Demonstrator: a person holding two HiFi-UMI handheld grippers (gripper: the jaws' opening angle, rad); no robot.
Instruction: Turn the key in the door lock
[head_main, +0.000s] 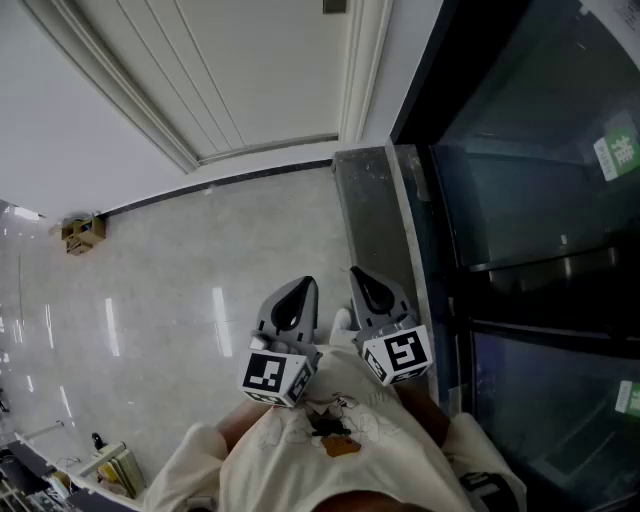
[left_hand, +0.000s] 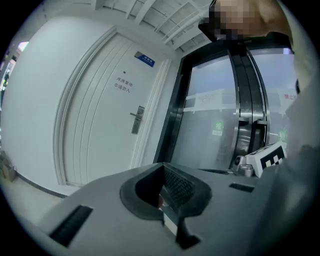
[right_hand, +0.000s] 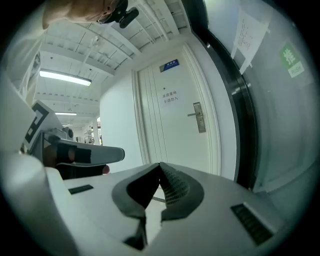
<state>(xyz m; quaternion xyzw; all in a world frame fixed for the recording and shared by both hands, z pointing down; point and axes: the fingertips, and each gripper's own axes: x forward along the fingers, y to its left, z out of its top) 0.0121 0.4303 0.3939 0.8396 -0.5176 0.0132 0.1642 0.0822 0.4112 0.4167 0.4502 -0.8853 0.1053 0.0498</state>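
The white door (left_hand: 100, 115) stands well ahead, with a metal lock plate (left_hand: 137, 120) and lever handle on its right side. The right gripper view shows the same lock plate (right_hand: 199, 117) far off. I cannot make out a key at this distance. My left gripper (head_main: 297, 290) and right gripper (head_main: 362, 278) are side by side, close to the person's chest, above the floor. In its own view the left gripper (left_hand: 163, 167) has its jaws closed tip to tip on nothing. The right gripper (right_hand: 160, 166) is likewise shut and empty.
A dark-framed glass wall (head_main: 520, 200) with green stickers runs along the right. A dark stone strip (head_main: 370, 210) lies at its foot. A small cardboard box (head_main: 82, 233) sits by the wall at left. Glossy pale floor (head_main: 180, 300) stretches to the door. A blue sign (left_hand: 145, 60) marks the door.
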